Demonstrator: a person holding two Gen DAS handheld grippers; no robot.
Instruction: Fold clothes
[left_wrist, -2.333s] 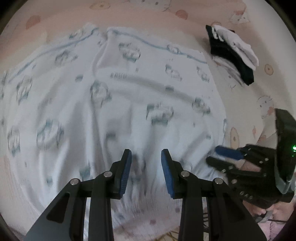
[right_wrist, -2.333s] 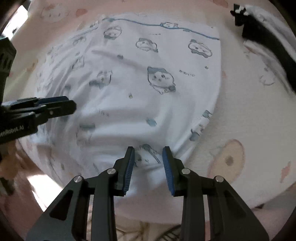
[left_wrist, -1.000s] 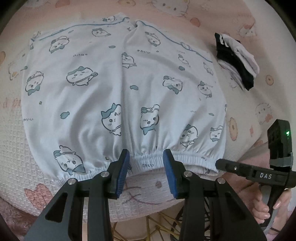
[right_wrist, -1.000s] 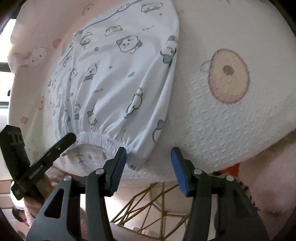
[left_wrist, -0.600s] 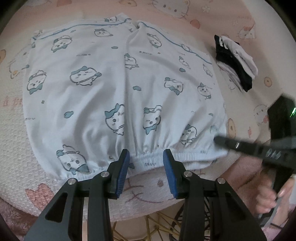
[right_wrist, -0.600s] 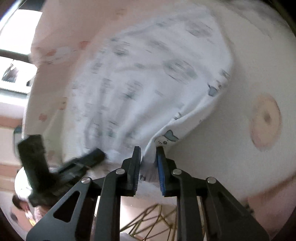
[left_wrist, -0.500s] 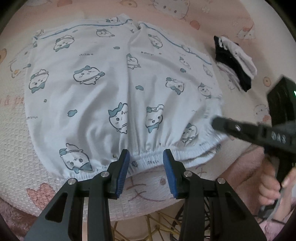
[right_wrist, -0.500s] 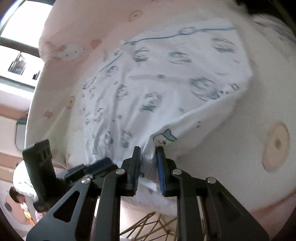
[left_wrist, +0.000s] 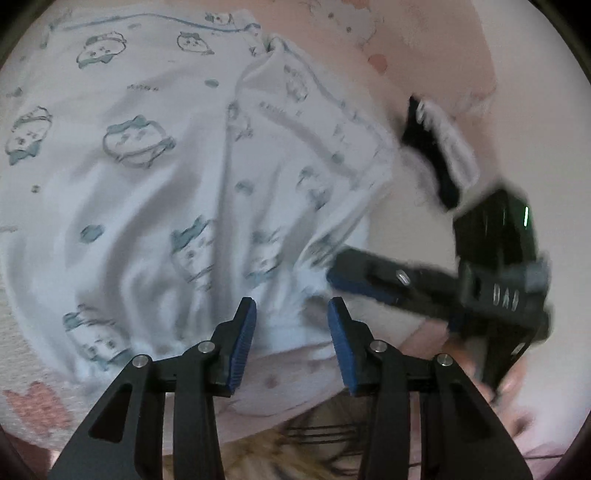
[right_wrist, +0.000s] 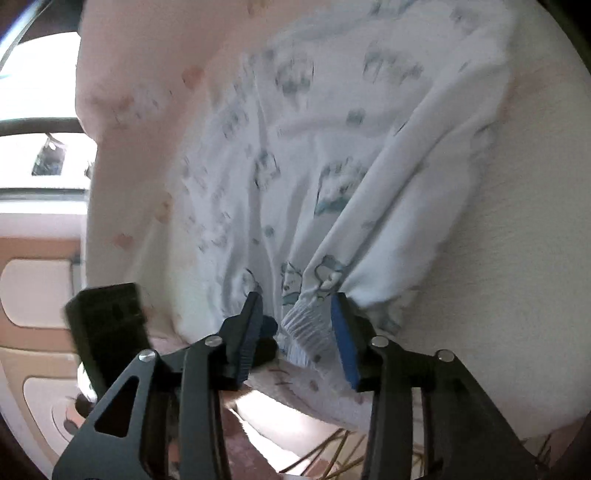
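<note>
White shorts (left_wrist: 155, 192) printed with blue cartoon faces lie on the pink bed cover (left_wrist: 424, 44). Their right side is pulled over toward the middle in loose folds. My left gripper (left_wrist: 291, 317) hovers at the elastic waistband (left_wrist: 280, 332), jaws opening, pads clear of the cloth. My right gripper (left_wrist: 334, 273) comes in from the right, its tips at the bunched waistband corner. In the right wrist view the right gripper (right_wrist: 295, 314) has the gathered waistband (right_wrist: 306, 325) between its opening jaws, with a gap at the left pad. The left gripper (right_wrist: 269, 325) shows just behind.
A folded black-and-white garment (left_wrist: 439, 147) lies on the cover to the right of the shorts. The bed's near edge runs just below both grippers, with yellow wire-like stuff (left_wrist: 295, 450) beneath. A hand (left_wrist: 484, 373) holds the right gripper. A bright window (right_wrist: 37, 74) is far left.
The right gripper, shut on the right waistband corner, dragged it left toward the left gripper, folding that side over; its jaws now stand apart. The left gripper tilted and came closer to the cloth.
</note>
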